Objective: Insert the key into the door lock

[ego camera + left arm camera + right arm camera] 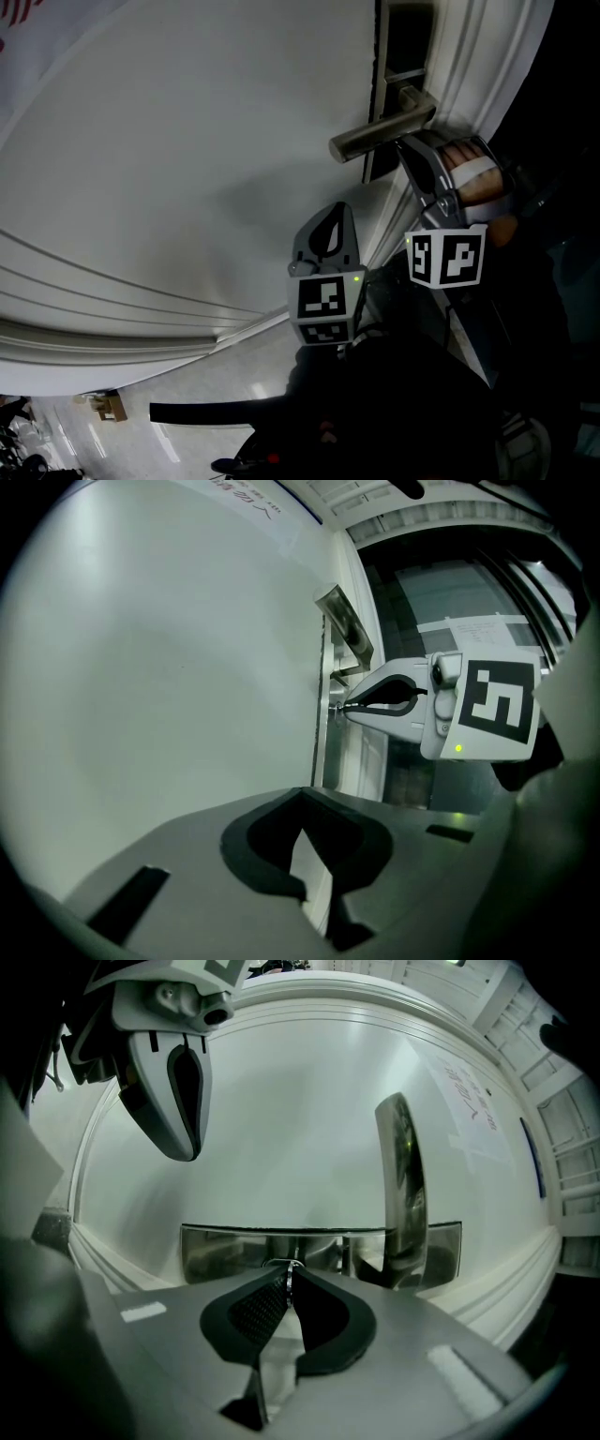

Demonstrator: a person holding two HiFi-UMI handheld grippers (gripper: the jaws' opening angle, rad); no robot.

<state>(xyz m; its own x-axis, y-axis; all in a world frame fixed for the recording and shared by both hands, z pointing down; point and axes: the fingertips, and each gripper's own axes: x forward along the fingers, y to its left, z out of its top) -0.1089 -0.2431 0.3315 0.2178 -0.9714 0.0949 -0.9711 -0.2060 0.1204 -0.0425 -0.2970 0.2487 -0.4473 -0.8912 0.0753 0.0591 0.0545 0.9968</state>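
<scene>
A white door (187, 141) carries a metal lever handle (380, 131) on a dark lock plate (382, 56). My right gripper (289, 1271) is shut on a thin metal key (290, 1279), and its tip sits against the shiny lock plate (225, 1251) just left of the handle (401, 1185). The keyhole itself is hidden behind the jaws. In the head view the right gripper (408, 148) reaches up under the handle. My left gripper (338, 208) hangs lower, away from the lock, with its jaws shut on nothing. From the left gripper view (300, 797), the right gripper (341, 706) touches the plate.
The door's raised moulding (141, 319) curves along the lower left. The door frame (487, 66) runs to the right of the lock. A person's hand (473, 178) holds the right gripper. Tiled floor (206, 384) shows below.
</scene>
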